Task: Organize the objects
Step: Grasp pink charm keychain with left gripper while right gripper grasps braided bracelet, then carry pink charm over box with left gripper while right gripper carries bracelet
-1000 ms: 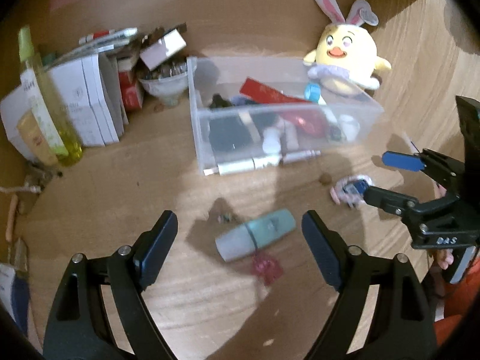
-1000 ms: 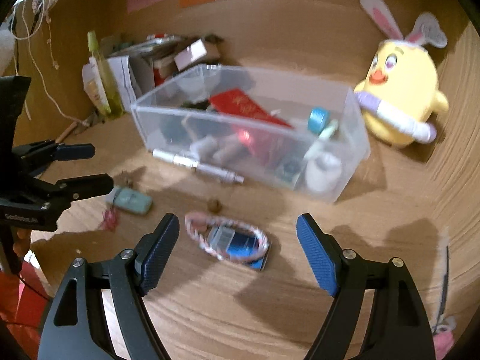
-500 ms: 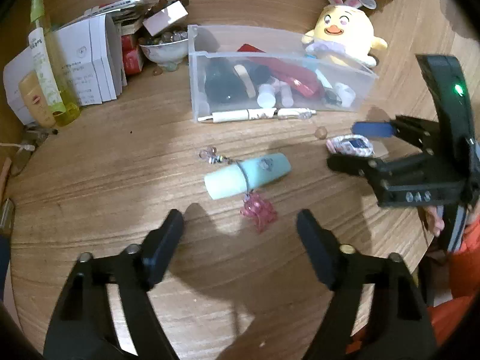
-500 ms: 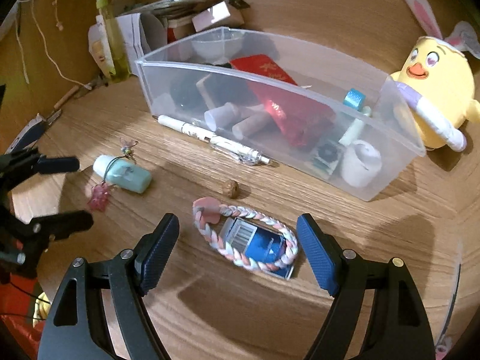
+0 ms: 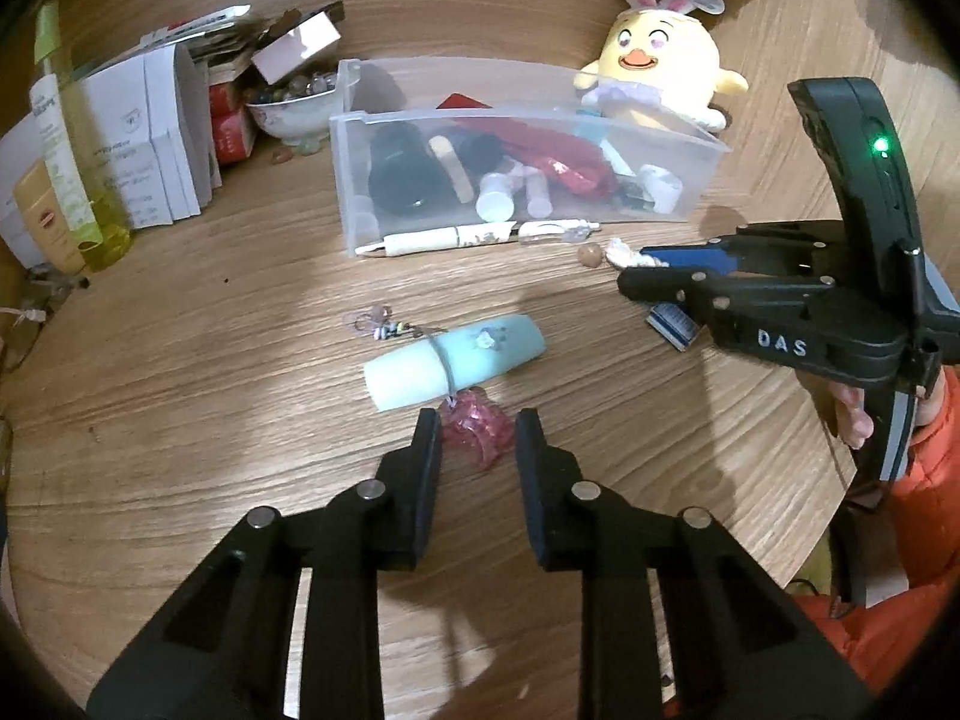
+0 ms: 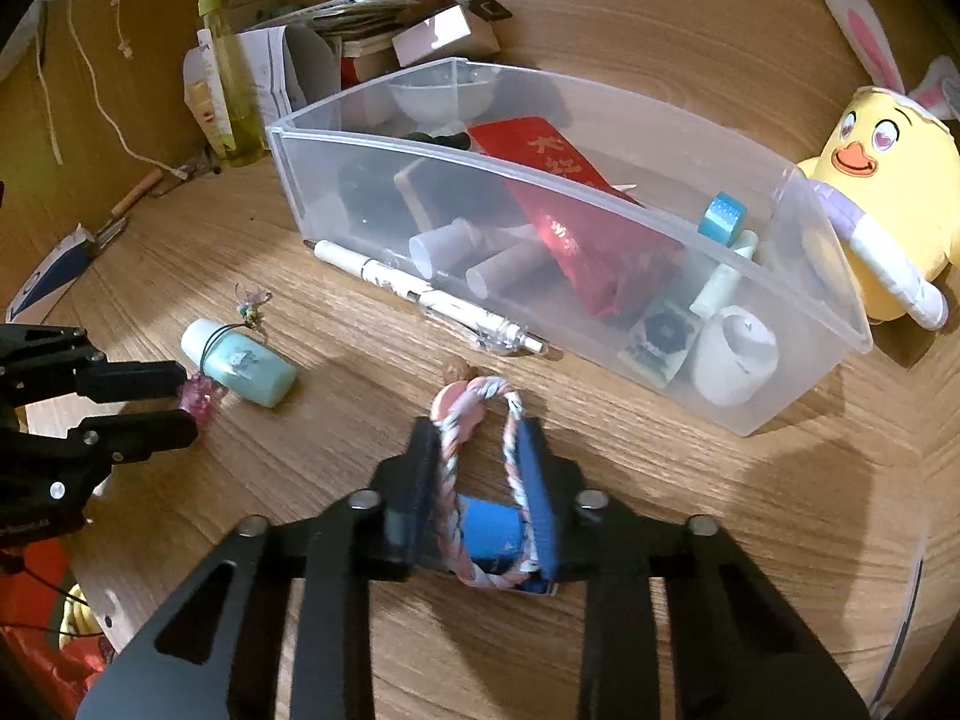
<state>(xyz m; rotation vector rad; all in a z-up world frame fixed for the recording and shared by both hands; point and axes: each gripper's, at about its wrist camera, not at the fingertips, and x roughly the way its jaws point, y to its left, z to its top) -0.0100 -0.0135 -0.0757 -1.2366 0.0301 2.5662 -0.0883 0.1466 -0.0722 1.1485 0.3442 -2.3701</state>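
A clear plastic bin (image 5: 360,120) (image 6: 828,300) with several small items stands at the back of the round wooden table. My left gripper (image 5: 477,426) is shut on a pink charm (image 5: 477,429) tied by a cord to a mint green bottle (image 5: 456,357) lying on the table; the bottle also shows in the right wrist view (image 6: 240,363). My right gripper (image 6: 480,444) is shut on a pink and white braided loop (image 6: 474,396) around a blue card pack (image 6: 489,531). A white pen (image 6: 420,294) and a small brown bead (image 5: 591,254) lie in front of the bin.
A yellow plush chick with rabbit ears (image 5: 657,69) (image 6: 882,180) sits behind the bin at the right. White boxes (image 5: 144,138), a yellow-green bottle (image 5: 72,156) and a bowl of beads (image 5: 294,102) crowd the back left. The table edge runs close on the right.
Both grippers have moved forward and closed from wide open: the left onto the pink charm, the right onto the braided loop and card pack.
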